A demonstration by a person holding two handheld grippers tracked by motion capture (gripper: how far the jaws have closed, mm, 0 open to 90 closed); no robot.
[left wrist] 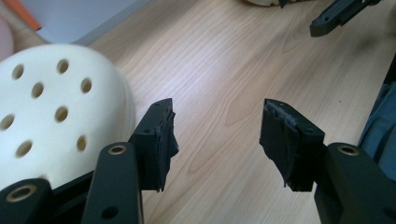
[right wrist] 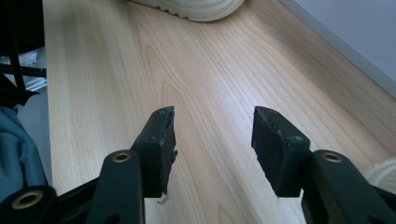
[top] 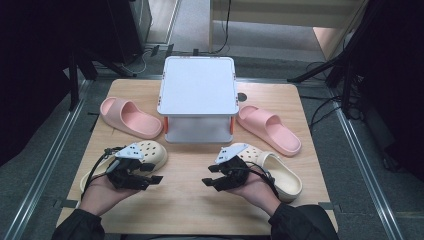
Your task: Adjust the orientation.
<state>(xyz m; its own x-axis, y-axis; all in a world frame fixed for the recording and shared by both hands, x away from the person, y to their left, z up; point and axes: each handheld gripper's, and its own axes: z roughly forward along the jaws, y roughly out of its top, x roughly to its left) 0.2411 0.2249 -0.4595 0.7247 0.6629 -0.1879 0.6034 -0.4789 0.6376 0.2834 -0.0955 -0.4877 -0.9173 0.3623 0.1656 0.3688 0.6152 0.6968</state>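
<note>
Two cream clogs lie on the wooden table (top: 190,210): the left clog (top: 152,154) beside my left gripper (top: 154,173), the right clog (top: 282,175) behind my right gripper (top: 210,175). Both grippers are held low near the front, pointing inward at each other, open and holding nothing. In the left gripper view my left gripper (left wrist: 217,135) is over bare wood, with the perforated clog toe (left wrist: 51,107) just left of it. The right gripper (right wrist: 215,140) also hovers over bare wood, and a clog sole (right wrist: 196,7) lies far ahead.
A white two-tier rack (top: 198,85) stands at the table's back centre. One pink slide (top: 129,118) lies to its left, another pink slide (top: 268,128) to its right. Bare wood stretches between the grippers. Dark stands and cables surround the table.
</note>
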